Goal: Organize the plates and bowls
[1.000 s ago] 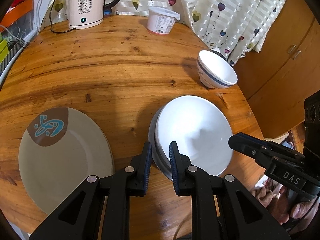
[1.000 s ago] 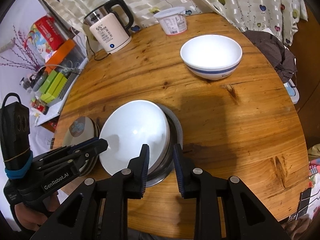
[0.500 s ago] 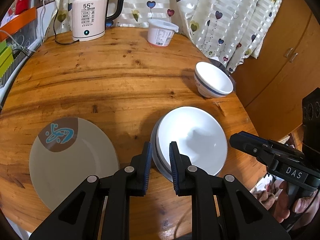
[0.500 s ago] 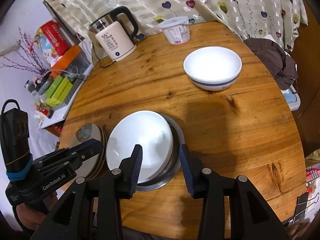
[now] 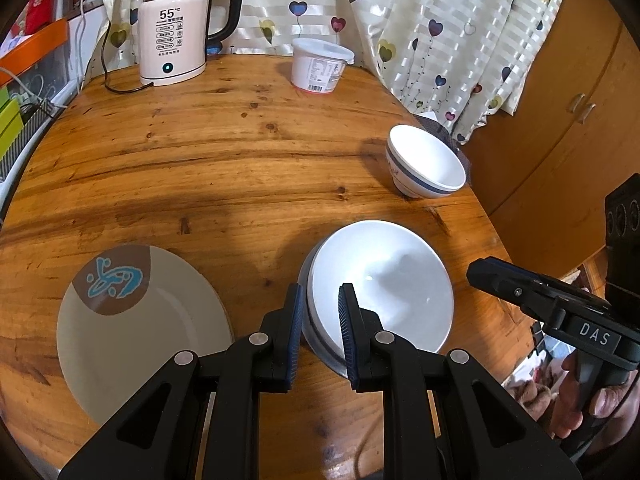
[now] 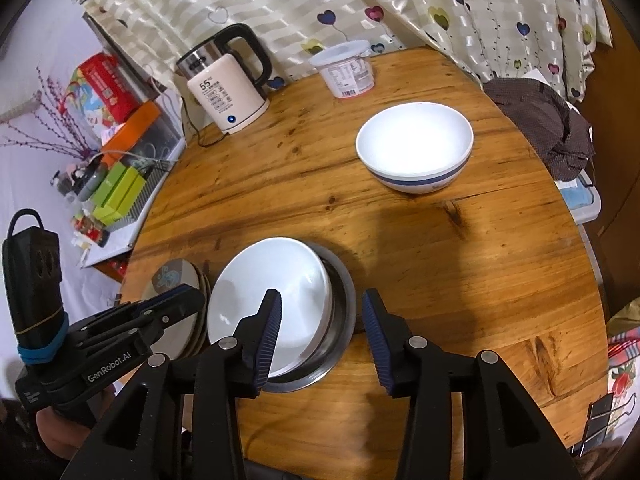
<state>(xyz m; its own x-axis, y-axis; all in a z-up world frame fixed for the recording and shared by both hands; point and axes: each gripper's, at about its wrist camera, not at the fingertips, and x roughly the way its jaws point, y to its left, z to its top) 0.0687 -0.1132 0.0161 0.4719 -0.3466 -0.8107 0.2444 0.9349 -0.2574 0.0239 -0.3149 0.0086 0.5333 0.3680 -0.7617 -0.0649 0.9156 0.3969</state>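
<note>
A plain white ceramic bowl (image 5: 380,286) sits nested, slightly tilted, inside a wider grey metal bowl (image 6: 340,304) near the front edge of the round wooden surface (image 5: 240,160), so the two already form a small stack. In the left wrist view this stack lies at about 5 o'clock on the surface; a white bowl with a blue band (image 5: 426,168) stands alone and well apart at about 3 o'clock, and it looks like the piece yet to join the stack. At about 8 o'clock lies a beige round plate with a brown patch and blue motif (image 5: 132,320); the right wrist view shows it as the top of a short pile of plates, just beside the nested bowls. The left gripper (image 5: 320,316) has its jaws set narrowly either side of the near rim of the nested bowls, one inside and one outside, but whether the pads press the rim cannot be told from these pictures. The right gripper (image 6: 320,328) hangs over the same stack with its jaws spread wide, holding nothing; one finger is above the white bowl, the other beyond the metal rim. Farther back, at about 12 o'clock, a cream electric kettle with a black handle (image 5: 180,32) and a white lidded plastic tub (image 5: 320,64) stand by the heart-print curtain (image 5: 440,20), clear of the work.
</note>
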